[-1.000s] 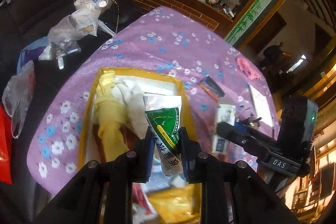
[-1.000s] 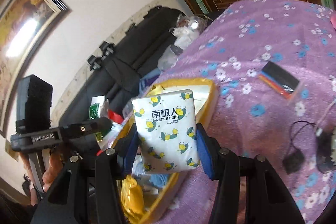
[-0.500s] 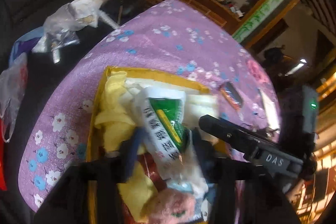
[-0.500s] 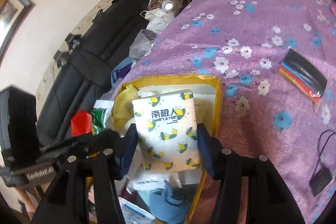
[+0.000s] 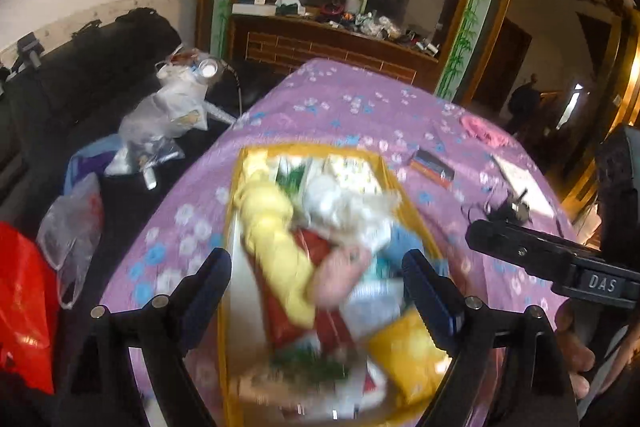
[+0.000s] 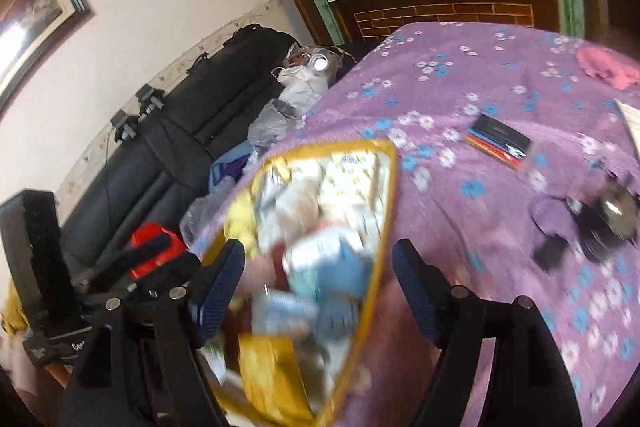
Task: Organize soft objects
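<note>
Soft packets and cloths lie heaped in the yellow-rimmed box [image 5: 236, 211], directly beyond both sets of tongs; motion blur hides most labels. Left gripper [image 5: 316, 291]: fingers spread wide, nothing between them, poised over the near end of the box. Right gripper [image 6: 318, 277]: likewise spread and empty, above the box's right rim.

Contents, near to far in the left view: yellow pouch [image 5: 404, 351]; pinkish soft lump [image 5: 336, 279]; yellow cloth roll [image 5: 272, 231] along the left side; crumpled white wad [image 5: 348, 207]; patterned tissue pack [image 5: 352, 171] against the far wall.

Handling, as judgement: all look light, compressible, no breakage risk. Film-wrapped packs are probably slippery and will bulge under pressure, so pinch across the narrow thickness near mid-body. Cloth will drape; take it at a bunched fold, not a loose edge. The heap is crowded, so lifting one item may drag its neighbours.

Surface: purple floral tablecloth [image 6: 480, 131], soft, slightly wrinkled. Beyond the box: coloured pencil pack [image 6: 498, 143]; pink cloth [image 6: 604, 67] near the far edge, well apart from the box.

Room: black sofa [image 6: 192, 131] with plastic bags to the left; cluttered wooden sideboard [image 5: 332, 43] at the back.
</note>
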`<state>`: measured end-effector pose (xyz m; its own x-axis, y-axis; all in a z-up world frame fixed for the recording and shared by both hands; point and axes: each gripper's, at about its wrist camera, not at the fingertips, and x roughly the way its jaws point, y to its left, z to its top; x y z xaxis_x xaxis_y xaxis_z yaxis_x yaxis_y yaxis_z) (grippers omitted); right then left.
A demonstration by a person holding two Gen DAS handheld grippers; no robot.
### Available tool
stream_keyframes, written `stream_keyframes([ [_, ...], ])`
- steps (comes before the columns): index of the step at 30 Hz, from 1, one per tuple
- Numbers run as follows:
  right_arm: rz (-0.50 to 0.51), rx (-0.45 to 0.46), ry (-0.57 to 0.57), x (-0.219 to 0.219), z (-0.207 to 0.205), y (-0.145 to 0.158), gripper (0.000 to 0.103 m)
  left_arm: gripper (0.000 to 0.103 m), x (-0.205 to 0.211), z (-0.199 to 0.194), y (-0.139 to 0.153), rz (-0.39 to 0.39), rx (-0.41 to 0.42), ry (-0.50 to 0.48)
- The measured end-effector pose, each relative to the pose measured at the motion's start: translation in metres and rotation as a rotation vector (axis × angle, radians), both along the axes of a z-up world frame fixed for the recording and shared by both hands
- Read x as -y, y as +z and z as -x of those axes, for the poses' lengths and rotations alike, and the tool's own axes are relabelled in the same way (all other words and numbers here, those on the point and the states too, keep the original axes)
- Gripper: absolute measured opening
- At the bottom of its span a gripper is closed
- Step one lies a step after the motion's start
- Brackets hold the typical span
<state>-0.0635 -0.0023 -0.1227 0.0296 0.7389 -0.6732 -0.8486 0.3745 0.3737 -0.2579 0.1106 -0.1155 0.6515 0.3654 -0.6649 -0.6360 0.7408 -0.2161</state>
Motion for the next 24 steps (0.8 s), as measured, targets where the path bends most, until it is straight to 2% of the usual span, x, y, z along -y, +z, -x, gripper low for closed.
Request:
stream_keyframes([
  [2,0.005,-0.025,0.019,0.008,0.007,-0.004,0.076,0.090,0.009,0.004,-0.001,0.004,-0.006,0.003],
  [8,0.025,-0.002,0.039,0.030,0.024,-0.002,0.076,0.090,0.034,0.007,0.010,-0.010,0.018,0.026],
  [19,0.043,0.006,0.030,0.066,0.023,0.000,0.076,0.090,0.059,-0.006,0.018,-0.007,0.008,0.053],
  [24,0.021,0.010,0.043,0.068,0.028,0.003,0.076,0.090,0.071,-0.002,0.024,-0.060,-0.016,0.057],
])
